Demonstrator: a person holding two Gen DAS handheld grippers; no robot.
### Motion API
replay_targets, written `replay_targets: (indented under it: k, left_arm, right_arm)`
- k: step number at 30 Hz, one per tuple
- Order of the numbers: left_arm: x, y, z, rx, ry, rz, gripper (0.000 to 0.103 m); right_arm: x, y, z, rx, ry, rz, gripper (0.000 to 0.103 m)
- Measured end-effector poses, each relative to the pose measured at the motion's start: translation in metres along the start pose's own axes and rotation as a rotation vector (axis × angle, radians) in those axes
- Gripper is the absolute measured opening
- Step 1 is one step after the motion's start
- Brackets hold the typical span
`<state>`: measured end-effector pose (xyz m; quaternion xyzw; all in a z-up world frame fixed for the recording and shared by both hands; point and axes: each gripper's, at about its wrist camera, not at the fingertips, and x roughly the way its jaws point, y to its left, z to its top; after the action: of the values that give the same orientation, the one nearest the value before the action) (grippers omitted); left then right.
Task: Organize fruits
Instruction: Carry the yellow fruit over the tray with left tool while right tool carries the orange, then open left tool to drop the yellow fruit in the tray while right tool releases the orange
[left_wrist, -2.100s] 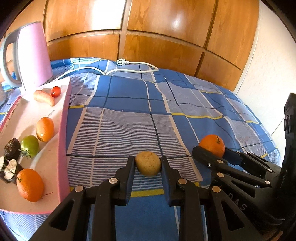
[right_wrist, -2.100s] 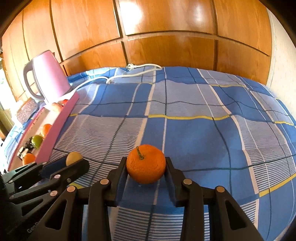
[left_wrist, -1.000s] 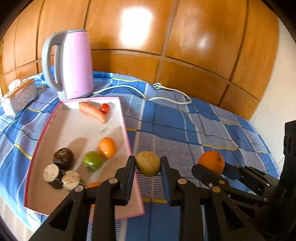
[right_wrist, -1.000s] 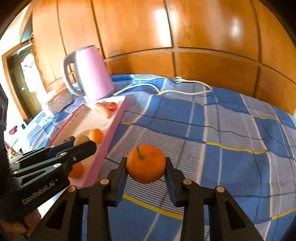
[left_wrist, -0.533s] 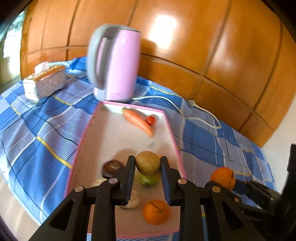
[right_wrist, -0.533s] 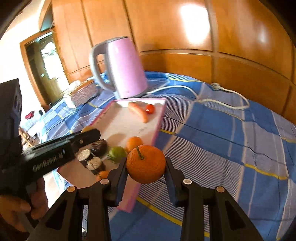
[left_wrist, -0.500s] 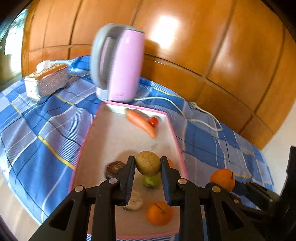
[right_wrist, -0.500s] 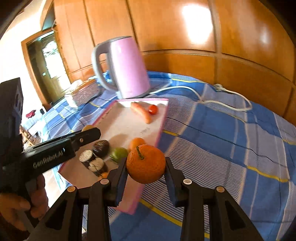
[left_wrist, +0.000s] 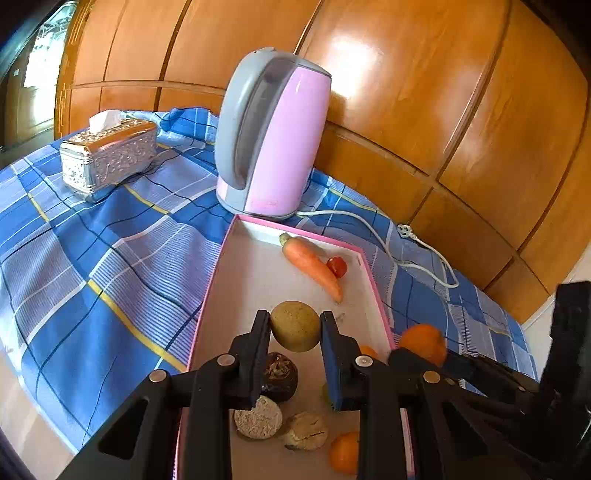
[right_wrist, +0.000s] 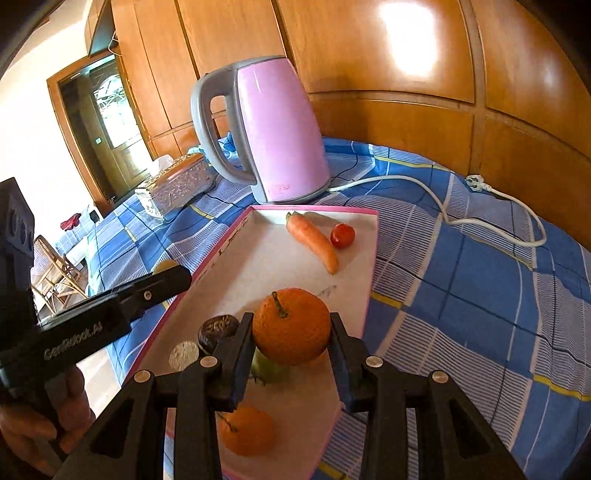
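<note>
Left gripper (left_wrist: 295, 326) pinches a tan-brown round fruit (left_wrist: 295, 326), both pads on its sides, held above the near half of the pink-rimmed tray (left_wrist: 216, 280). Right gripper (right_wrist: 291, 328) clamps an orange (right_wrist: 291, 326), stem up, also held above the tray's near part.

Under and around the fingers, on the tray: dark brown wrinkled fruit (left_wrist: 279, 376), two pale cut rounds (left_wrist: 258, 422) just beside it, a green fruit (right_wrist: 267, 368) mostly hidden below the held orange, and a second orange (right_wrist: 245, 430) nearest the front edge. Another small orange (left_wrist: 367, 350) is partly hidden behind the left gripper's right finger.

Far end of tray: carrot (left_wrist: 312, 266) lying diagonally, cherry tomato (left_wrist: 337, 266) touching or just beside it.

Beyond the tray: pink kettle (left_wrist: 271, 136) standing upright on the blue plaid cloth (left_wrist: 92, 240), base just beside the tray's far rim; white cord (right_wrist: 443, 195) runs off to the right. Silver tissue box (left_wrist: 109, 155) sits left of the kettle, apart from it. Wood panel wall (left_wrist: 424, 92) behind.
</note>
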<state>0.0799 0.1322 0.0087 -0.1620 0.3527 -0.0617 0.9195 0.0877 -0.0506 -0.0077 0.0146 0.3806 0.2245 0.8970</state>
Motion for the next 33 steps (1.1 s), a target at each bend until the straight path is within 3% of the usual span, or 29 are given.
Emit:
replay_targets:
  k: [9,23,25,33]
  left_arm:
    - [0.018,0.003,0.004,-0.033,0.037,-0.046,0.027]
    - [0.042,0.003,0.000,-0.035,0.092,-0.039,0.028]
    - [0.041,0.004,-0.001,-0.044,0.089,-0.038,0.036]
    - [0.032,0.001,-0.005,-0.022,0.070,0.031,0.037]
  right_arm:
    - [0.024,-0.003,0.009,0.022,0.026,-0.026,0.039]
    - [0.047,-0.005,0.006,0.012,0.066,-0.023,0.040]
    - [0.047,-0.005,0.007,0.014,0.059,-0.019,0.041]
    - [0.048,-0.004,0.002,0.032,0.066,-0.026,0.041]
